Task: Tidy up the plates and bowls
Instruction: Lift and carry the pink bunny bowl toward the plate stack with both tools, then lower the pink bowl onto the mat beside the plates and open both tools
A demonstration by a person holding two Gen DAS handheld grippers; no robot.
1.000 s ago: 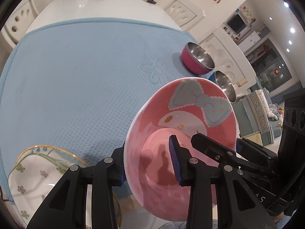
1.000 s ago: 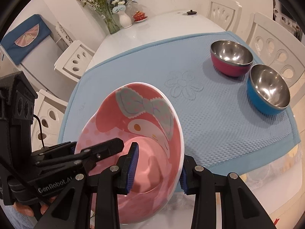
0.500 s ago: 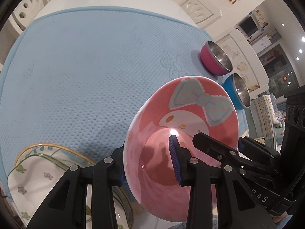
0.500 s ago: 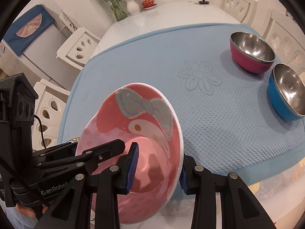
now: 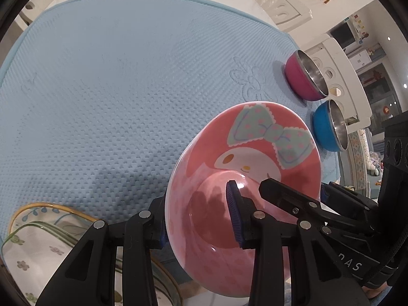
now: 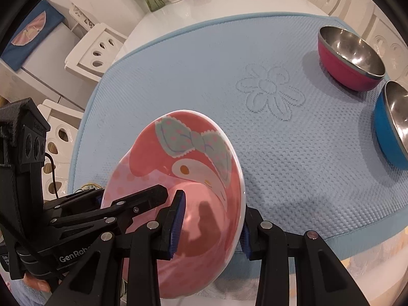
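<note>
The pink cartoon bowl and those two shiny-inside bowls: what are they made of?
The pink bowl looks like glossy melamine or glazed ceramic: printed picture, soft glare; I can't tell which. The magenta bowl and blue bowl look like stainless steel with coloured outer shells: mirror-like insides.

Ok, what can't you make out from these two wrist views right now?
- Floral plates, left wrist view: cut off by the frame edge and the left tool; their count is unclear.
- Pink cartoon bowl, both views: its underside faces away, so whether it touches the blue mat is hidden.
- Blue steel bowl, right wrist view: clipped by the lens edge.
- Right tool: outer pad hidden behind the bowl rim.
</note>
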